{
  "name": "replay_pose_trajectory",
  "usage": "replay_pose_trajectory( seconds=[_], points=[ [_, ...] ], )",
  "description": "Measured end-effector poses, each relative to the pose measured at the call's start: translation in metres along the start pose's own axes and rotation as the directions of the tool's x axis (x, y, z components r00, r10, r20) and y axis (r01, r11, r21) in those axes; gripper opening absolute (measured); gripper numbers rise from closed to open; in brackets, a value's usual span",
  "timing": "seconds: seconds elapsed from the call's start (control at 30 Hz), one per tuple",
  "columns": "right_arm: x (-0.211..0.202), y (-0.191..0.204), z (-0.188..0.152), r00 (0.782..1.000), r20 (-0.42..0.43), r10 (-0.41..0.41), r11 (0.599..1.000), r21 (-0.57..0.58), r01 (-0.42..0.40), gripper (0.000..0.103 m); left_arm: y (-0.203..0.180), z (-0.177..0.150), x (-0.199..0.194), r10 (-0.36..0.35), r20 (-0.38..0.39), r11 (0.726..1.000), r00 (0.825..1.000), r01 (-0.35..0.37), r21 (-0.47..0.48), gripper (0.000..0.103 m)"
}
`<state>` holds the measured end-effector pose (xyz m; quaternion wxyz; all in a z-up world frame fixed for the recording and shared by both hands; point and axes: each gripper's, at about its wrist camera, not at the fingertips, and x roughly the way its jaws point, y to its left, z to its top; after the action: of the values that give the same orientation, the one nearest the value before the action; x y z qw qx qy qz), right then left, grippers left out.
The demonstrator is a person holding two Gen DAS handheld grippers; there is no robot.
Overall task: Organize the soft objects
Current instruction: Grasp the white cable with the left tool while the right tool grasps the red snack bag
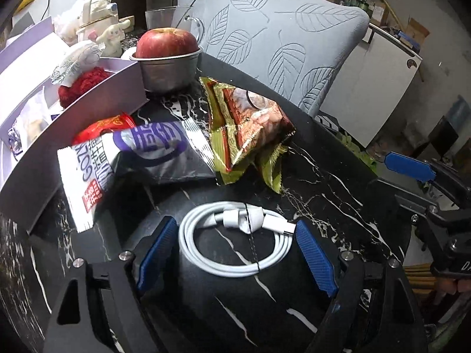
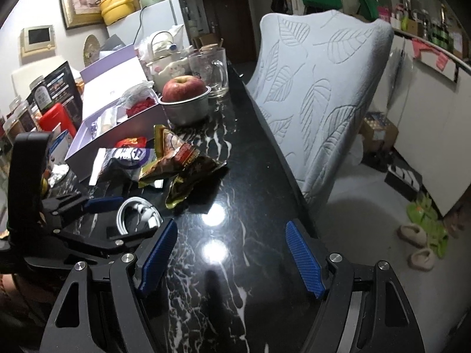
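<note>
Coiled glossy white cable (image 1: 235,241) on veined black marble (image 1: 318,182)

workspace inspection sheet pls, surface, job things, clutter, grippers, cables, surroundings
surface: black marble table, glossy, lamp glare in the right wrist view.
job's things: white-purple snack bag, gold-brown snack bag and red packet piled beside the open lavender box, which holds a red knit item.
clutter: apple in a metal cup, glass mug, teapot.
grippers: left gripper open, its blue pads either side of the cable; right gripper open over bare table.
cables: coiled white cable, tied.
surroundings: leaf-pattern chair, fridge, slippers on the floor.
</note>
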<state>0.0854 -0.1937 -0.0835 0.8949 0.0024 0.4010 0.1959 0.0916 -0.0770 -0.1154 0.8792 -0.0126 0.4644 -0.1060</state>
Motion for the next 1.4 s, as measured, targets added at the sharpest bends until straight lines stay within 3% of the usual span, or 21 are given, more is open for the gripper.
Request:
replay_pose_trajectory(
  seconds=[0.2, 0.47, 0.63, 0.87, 1.03, 1.2, 1.23, 1.37, 1.4],
  points=[
    [0.010, -0.002, 0.006, 1.000, -0.016, 0.014, 1.000, 0.002, -0.014, 0.077, -0.012, -0.003, 0.006, 0.079, -0.001, 0.994, 0.997, -0.079, 0.075, 0.087],
    [0.019, 0.005, 0.015, 0.999, -0.026, 0.022, 0.999, -0.034, -0.022, 0.077, -0.007, -0.005, 0.000, 0.070, -0.005, 0.996, 0.998, -0.070, 0.051, 0.080],
    [0.028, 0.015, 0.027, 0.998, -0.030, 0.055, 0.996, -0.065, -0.057, 0.079, 0.015, -0.011, -0.009, 0.020, -0.007, 1.000, 1.000, -0.020, -0.023, 0.080],
    [0.052, 0.034, 0.046, 0.992, -0.052, 0.111, 0.992, -0.054, -0.114, 0.084, 0.044, -0.023, -0.030, 0.105, 0.020, 0.991, 0.994, -0.103, -0.090, 0.080],
    [0.076, 0.047, 0.059, 0.997, -0.069, 0.032, 0.999, -0.024, -0.034, 0.084, 0.059, -0.028, -0.036, 0.154, 0.030, 0.982, 0.988, -0.150, -0.116, 0.080],
    [0.095, 0.046, 0.058, 0.992, -0.120, 0.049, 0.999, 0.027, -0.046, 0.084, 0.071, -0.032, -0.038, 0.150, 0.024, 0.978, 0.988, -0.145, -0.147, 0.080],
    [0.098, 0.045, 0.057, 0.989, -0.131, 0.065, 0.997, 0.040, -0.060, 0.082, 0.072, -0.033, -0.038, 0.150, 0.022, 0.978, 0.988, -0.145, -0.150, 0.080],
    [0.097, 0.046, 0.052, 0.985, -0.131, 0.108, 0.993, 0.061, -0.100, 0.054, 0.068, -0.036, -0.043, 0.146, 0.029, 0.979, 0.989, -0.141, -0.149, 0.080],
    [0.097, 0.046, 0.050, 0.984, -0.136, 0.118, 0.992, 0.065, -0.110, 0.053, 0.067, -0.037, -0.044, 0.147, 0.032, 0.979, 0.989, -0.140, -0.148, 0.080]
  ],
)
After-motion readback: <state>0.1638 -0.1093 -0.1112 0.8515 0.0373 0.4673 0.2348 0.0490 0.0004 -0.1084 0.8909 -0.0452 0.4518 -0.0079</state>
